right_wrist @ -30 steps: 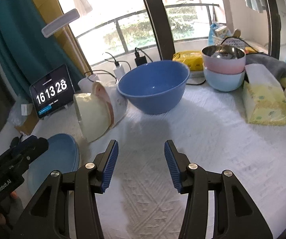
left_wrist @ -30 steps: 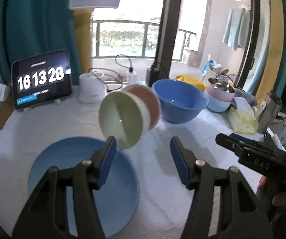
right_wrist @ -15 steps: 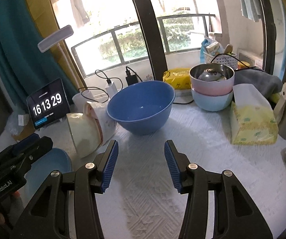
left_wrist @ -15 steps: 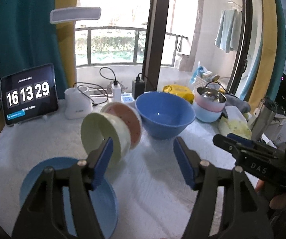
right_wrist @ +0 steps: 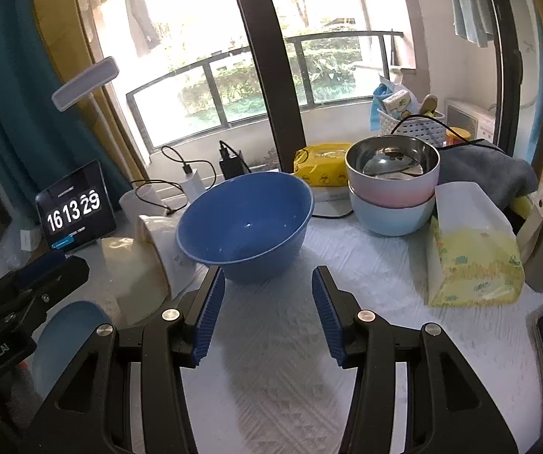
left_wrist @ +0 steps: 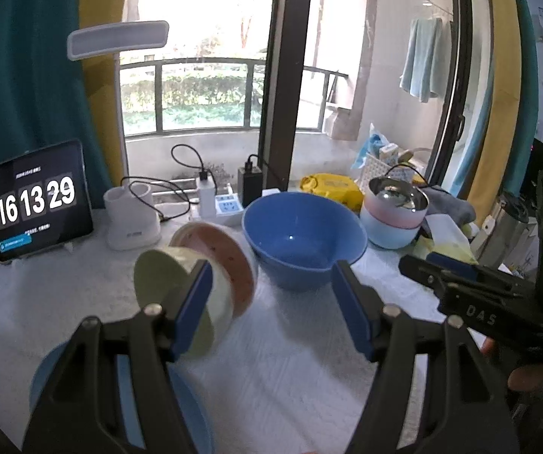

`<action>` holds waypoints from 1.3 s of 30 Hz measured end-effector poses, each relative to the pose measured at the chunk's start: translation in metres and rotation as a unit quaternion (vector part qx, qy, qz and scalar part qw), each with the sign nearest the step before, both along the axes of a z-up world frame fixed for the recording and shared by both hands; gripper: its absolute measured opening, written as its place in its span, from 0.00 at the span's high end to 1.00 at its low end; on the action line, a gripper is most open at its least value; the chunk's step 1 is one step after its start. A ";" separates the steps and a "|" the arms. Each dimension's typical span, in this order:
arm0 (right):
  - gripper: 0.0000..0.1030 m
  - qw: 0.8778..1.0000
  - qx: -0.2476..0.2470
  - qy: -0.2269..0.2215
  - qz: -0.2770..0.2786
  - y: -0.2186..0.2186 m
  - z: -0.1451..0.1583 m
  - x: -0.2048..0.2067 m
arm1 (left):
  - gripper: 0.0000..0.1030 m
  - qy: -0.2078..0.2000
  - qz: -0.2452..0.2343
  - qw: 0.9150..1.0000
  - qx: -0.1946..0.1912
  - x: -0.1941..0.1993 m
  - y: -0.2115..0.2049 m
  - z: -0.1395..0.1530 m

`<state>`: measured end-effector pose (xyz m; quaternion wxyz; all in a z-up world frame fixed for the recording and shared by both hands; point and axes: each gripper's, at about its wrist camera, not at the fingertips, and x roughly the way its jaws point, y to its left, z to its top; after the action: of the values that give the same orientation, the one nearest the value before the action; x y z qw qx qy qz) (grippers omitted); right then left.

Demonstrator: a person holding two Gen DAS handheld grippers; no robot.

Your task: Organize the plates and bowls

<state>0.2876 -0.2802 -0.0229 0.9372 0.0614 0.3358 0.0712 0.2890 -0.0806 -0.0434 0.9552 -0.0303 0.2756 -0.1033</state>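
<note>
**Bowls and one plate spread over the white-covered table**

Bowls on show number six: two small ones tipped on their sides, a pale green bowl nested against a pink-rimmed bowl; one large blue bowl upright just right of them; and a stack of three at the back right, a steel bowl inside a pink bowl inside a light blue bowl. One blue plate lies flat at the near left, just in front of the green bowl.

Both grippers hang above the cloth with nothing between their fingers. The left gripper is spread wide, its left pad in front of the green bowl in its own view; whether it touches cannot be told. The right gripper is likewise released, poised just before the large blue bowl.

One tissue pack sits right of the stack, one yellow packet behind the blue bowl, one white basket farther back, and one clock tablet stands at the far left, reading 16 13 29.

The left wrist view shows the insides of the tipped bowls and the right gripper's body at its right edge. The right wrist view shows only their outer walls, plus the full tissue pack, the grey towel and the left gripper's body at its left edge.
</note>
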 end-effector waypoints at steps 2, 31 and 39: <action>0.51 1.000 0.002 -0.001 0.001 -0.002 -0.002 0.007 | 0.35 -0.001 -0.001 1.000 0.002 0.004 -0.002 -0.001; 0.51 0.997 -0.013 0.069 -0.018 0.001 -0.068 0.094 | 0.35 0.042 0.003 0.999 -0.003 0.052 -0.011 -0.039; 0.79 0.994 -0.006 0.106 -0.029 -0.014 -0.092 0.099 | 0.35 0.042 0.002 0.999 0.018 0.056 -0.024 -0.047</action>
<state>0.3861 -0.2943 -0.1148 0.8983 0.0728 0.4320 0.0347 0.3450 -0.1045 -0.0906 0.9434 -0.0178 0.3173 -0.0945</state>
